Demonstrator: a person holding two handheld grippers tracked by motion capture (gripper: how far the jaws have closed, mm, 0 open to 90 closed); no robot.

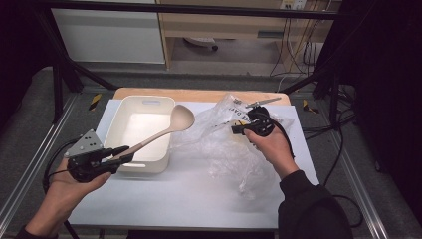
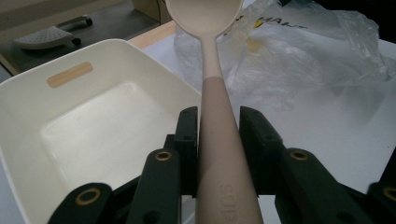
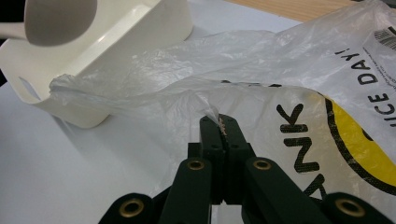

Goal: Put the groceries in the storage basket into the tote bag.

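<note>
The left gripper [image 1: 121,155] clamps the handle of a beige plastic ladle [image 1: 169,125], bowl poised over the white rectangular tub [image 1: 118,121], seemingly for placing; the right gripper [image 1: 238,129] pinches the crinkled clear plastic bag [image 1: 224,144], steadying it.

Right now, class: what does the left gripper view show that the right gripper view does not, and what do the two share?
Left gripper view alone: the left claw shut on the spoon's handle, raised letters on that handle, and the tray's flat floor.

Right gripper view alone: the right claw pinching a fold of the plastic bag, and the bag's black lettering and yellow print.

Shared: the white tray, the spoon's bowl, the crumpled bag and the white tabletop.
</note>
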